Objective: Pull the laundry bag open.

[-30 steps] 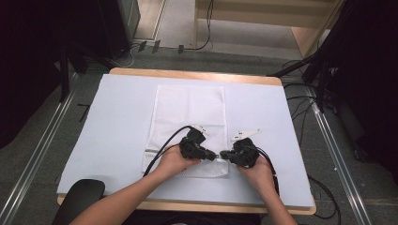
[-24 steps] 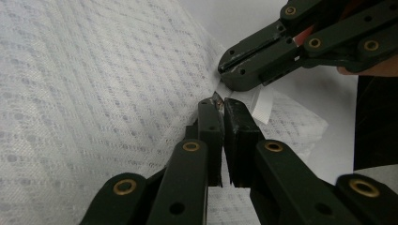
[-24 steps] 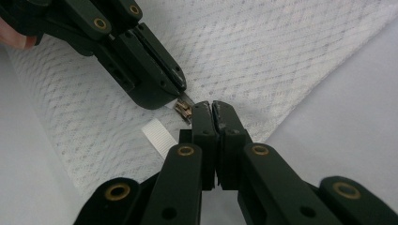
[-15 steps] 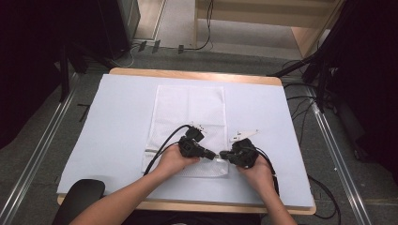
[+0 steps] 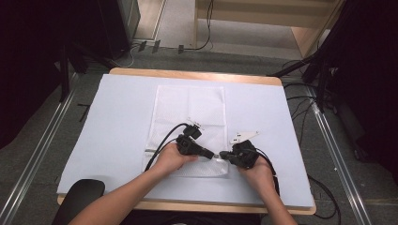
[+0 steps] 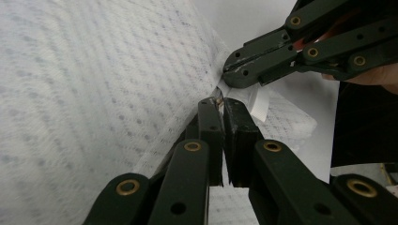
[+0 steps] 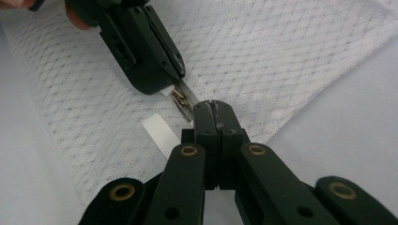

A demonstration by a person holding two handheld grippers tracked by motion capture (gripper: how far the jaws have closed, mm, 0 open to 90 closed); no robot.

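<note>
High view: white mesh zipper bag lies flat at frame centre on the table, both grippers meeting at its lower edge. Left gripper clenched on the zipper pull; right gripper clenched on the bag edge beside a white ribbon tab. Judged: zipper mid-travel, direction unclear. Contents of the bag cannot be told; it looks flat.

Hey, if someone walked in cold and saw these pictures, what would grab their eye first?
Probably the two black grippers meeting tip to tip near the front middle of the table: the left gripper and right gripper almost touch. Under them lies a white mesh bag, flat on the pale sheet. Up close, both pairs of jaws look shut around its zipper pull, beside a white ribbon tab.
</note>
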